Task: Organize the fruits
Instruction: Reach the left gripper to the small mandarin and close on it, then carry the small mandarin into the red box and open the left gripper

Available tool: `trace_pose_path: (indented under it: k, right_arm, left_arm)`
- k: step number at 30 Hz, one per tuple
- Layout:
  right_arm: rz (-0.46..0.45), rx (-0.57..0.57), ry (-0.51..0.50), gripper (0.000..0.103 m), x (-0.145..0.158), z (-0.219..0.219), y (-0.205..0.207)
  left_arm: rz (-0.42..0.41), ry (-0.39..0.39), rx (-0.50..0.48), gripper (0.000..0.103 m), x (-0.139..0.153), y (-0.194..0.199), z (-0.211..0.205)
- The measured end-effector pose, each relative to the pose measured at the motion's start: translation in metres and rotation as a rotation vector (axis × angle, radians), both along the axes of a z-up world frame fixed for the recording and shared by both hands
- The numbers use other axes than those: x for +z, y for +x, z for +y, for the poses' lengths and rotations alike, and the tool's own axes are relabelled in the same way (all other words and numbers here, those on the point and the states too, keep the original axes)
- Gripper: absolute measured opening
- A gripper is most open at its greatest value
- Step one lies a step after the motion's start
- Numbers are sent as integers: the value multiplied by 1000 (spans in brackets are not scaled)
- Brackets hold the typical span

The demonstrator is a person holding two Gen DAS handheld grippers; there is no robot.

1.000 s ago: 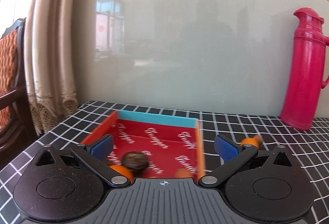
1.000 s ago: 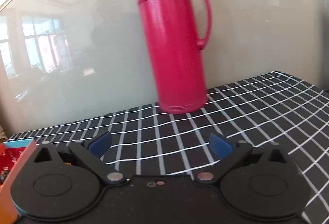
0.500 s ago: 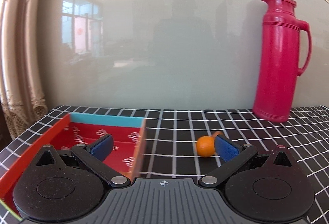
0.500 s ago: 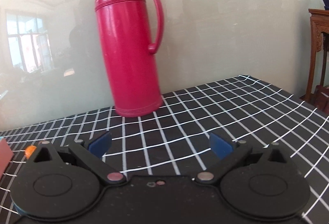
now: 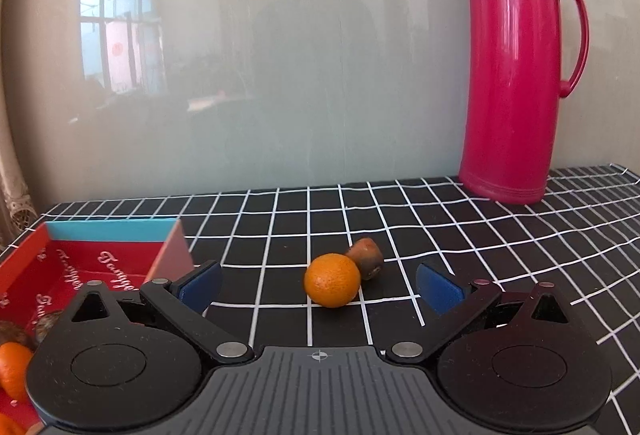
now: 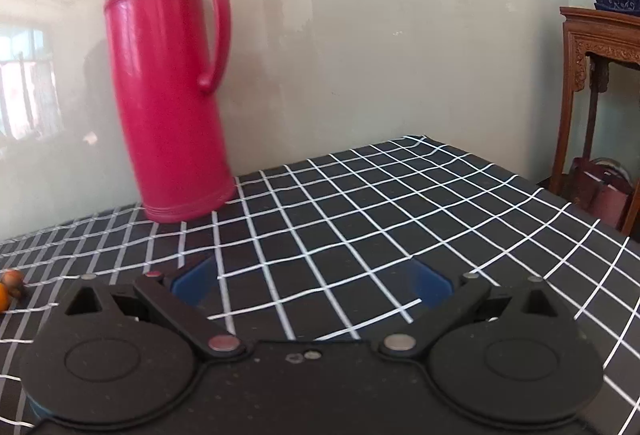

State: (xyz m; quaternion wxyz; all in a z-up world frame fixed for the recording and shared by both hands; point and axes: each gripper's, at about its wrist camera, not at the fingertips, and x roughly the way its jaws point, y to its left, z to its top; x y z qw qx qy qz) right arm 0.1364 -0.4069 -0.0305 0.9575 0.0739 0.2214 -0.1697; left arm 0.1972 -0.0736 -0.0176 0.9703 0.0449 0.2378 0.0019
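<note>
Facing round, dimpled orange [image 5: 331, 280]

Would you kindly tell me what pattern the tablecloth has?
The tablecloth is black with a white grid of thin lines, clearest in the right wrist view.

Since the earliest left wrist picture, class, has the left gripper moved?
Yes. The left gripper has swung right: the red box, once centred between its fingers, now sits at far left, and the orange lies between them.
</note>
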Motion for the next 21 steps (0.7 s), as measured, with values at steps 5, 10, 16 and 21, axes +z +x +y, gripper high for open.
trace_pose_path:
  k: [5, 10, 16, 21]
  right_arm:
    - [-3, -18, -50, 101, -2, -2, 5]
    - [-2, -11, -67, 101, -1, -1, 11]
    - [3, 9, -80, 102, -2, 2, 17]
    - [8, 22, -72, 102, -2, 2, 17]
  left_arm:
    - [40, 3, -1, 91, -9, 19, -1]
    - [99, 29, 14, 75, -23, 42, -3]
    - [158, -26, 24, 39, -29, 54, 5]
    - [154, -26, 28, 39, -28, 49, 5]
